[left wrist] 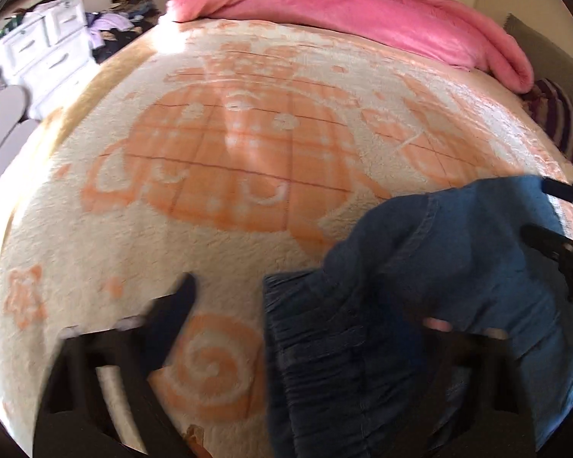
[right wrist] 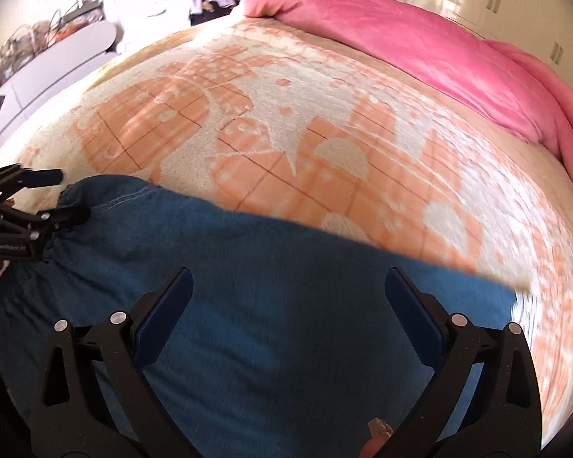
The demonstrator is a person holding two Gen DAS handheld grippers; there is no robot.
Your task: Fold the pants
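Note:
Blue denim pants (right wrist: 271,290) lie on the bed's cream and orange blanket (right wrist: 324,122). My right gripper (right wrist: 286,297) is open and hovers over the middle of the pants, its fingers (right wrist: 172,305) wide apart. My left gripper (right wrist: 63,194) shows at the left edge of the right wrist view, open, its fingers straddling the gathered waistband end. In the left wrist view the pants (left wrist: 420,305) fill the lower right and cover my left gripper's right finger; the left finger (left wrist: 172,316) shows over the blanket. The right gripper (left wrist: 557,210) shows at the right edge.
A rolled pink duvet (left wrist: 363,19) lies along the far side of the bed. A white dresser (left wrist: 46,57) and a pile of clothes (left wrist: 114,23) stand beyond the bed's left edge. White cupboards (right wrist: 496,0) line the far wall.

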